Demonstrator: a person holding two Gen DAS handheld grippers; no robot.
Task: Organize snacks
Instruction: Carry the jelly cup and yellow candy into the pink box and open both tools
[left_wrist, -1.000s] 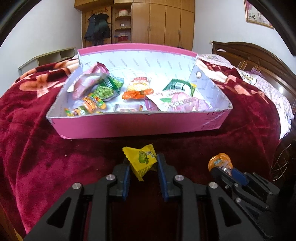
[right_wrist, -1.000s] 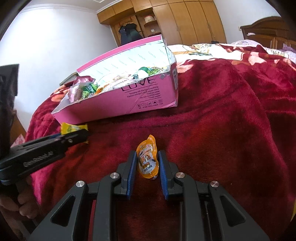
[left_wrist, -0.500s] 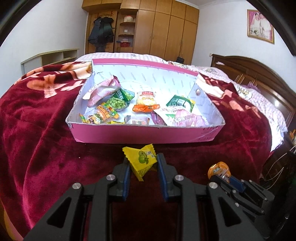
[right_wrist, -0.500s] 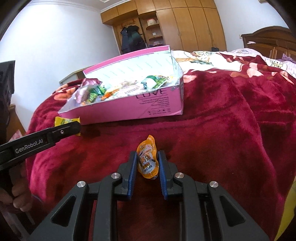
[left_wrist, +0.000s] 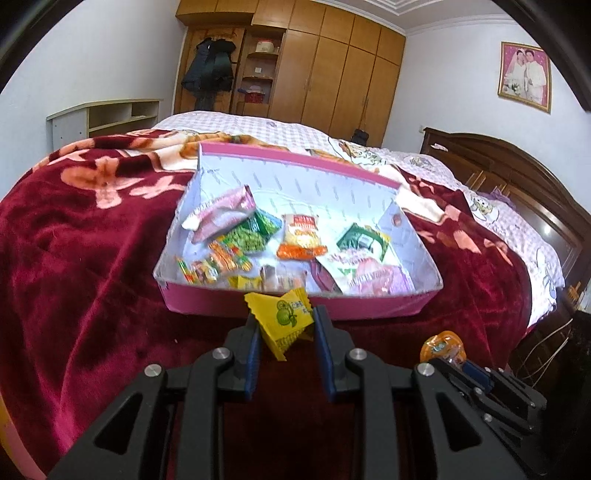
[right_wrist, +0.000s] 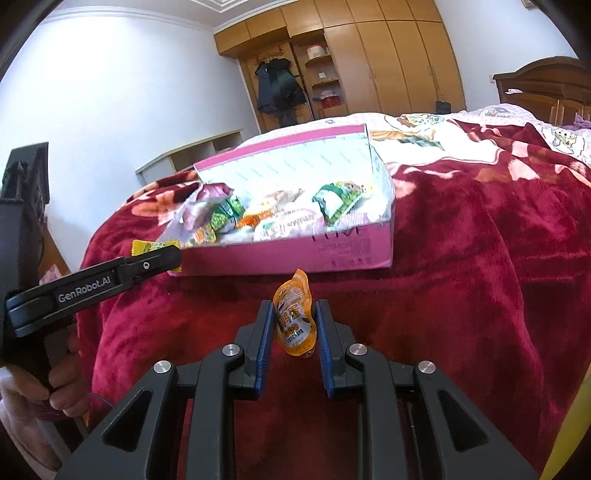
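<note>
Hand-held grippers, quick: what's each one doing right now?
Left gripper: shut on the yellow packet.
Right gripper: shut on the orange pouch.

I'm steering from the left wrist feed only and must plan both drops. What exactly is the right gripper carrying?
Observer: The right gripper is shut on an orange pouch, held upright.
Operator: Any print on the pink box's outer wall?
Observer: Yes, dark lettering on the pink box wall facing the right camera.
Operator: Is a hand visible anywhere?
Observer: Yes, the person's hand grips the left gripper's handle; its tip holds the yellow packet beside the box.
</note>
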